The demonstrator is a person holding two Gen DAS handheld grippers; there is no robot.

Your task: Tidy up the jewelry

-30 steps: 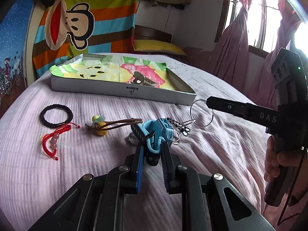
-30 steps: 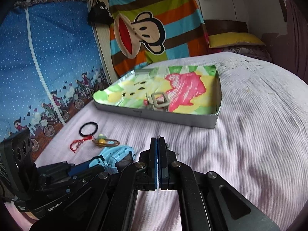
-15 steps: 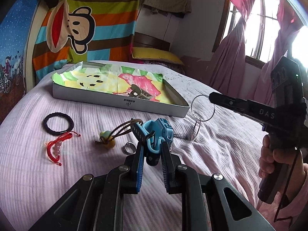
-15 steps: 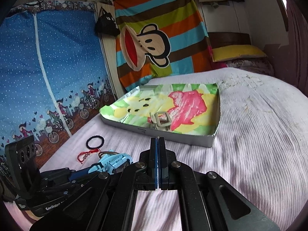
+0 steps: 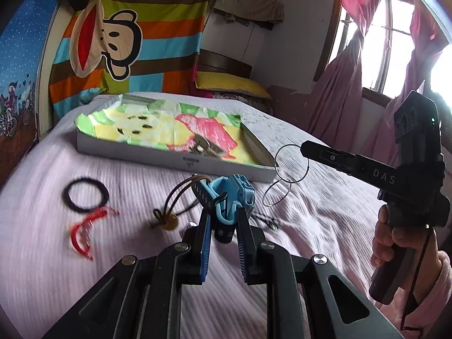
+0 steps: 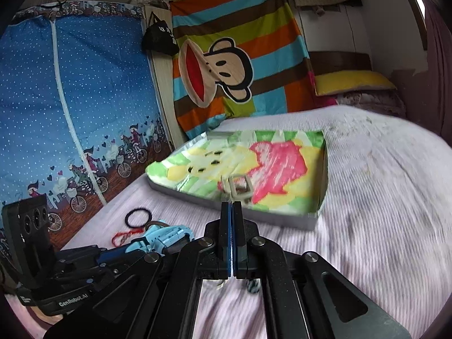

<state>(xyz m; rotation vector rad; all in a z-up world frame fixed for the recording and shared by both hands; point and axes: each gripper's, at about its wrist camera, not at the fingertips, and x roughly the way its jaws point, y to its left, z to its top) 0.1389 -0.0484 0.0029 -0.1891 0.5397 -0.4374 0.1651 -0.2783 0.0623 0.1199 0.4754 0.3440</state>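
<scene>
My left gripper [image 5: 223,217] is shut on a light-blue watch [image 5: 233,195], held upright above the pink bedspread. A brown cord with a yellow bead [image 5: 169,221] trails from beside the watch strap. In the left wrist view the right gripper [image 5: 303,147] is shut on a thin metal ring [image 5: 292,163]; a second ring [image 5: 276,192] hangs below it, just off the tray's near right corner. The right wrist view shows the pads [image 6: 226,226] pressed together, with the watch [image 6: 161,236] at lower left. The shallow tray [image 5: 175,159] has a colourful liner and holds a buckle piece [image 6: 238,188].
A black hair tie [image 5: 84,195] and a red cord bracelet [image 5: 84,231] lie on the bed at the left. A small dark chain [image 5: 265,220] lies right of the watch. A person's hand [image 5: 395,240] grips the right handle. Wall hangings and a window surround the bed.
Both grippers have risen. The watch has come up off the bed with the brown cord trailing. The rings have lifted and hang by the tray's corner.
</scene>
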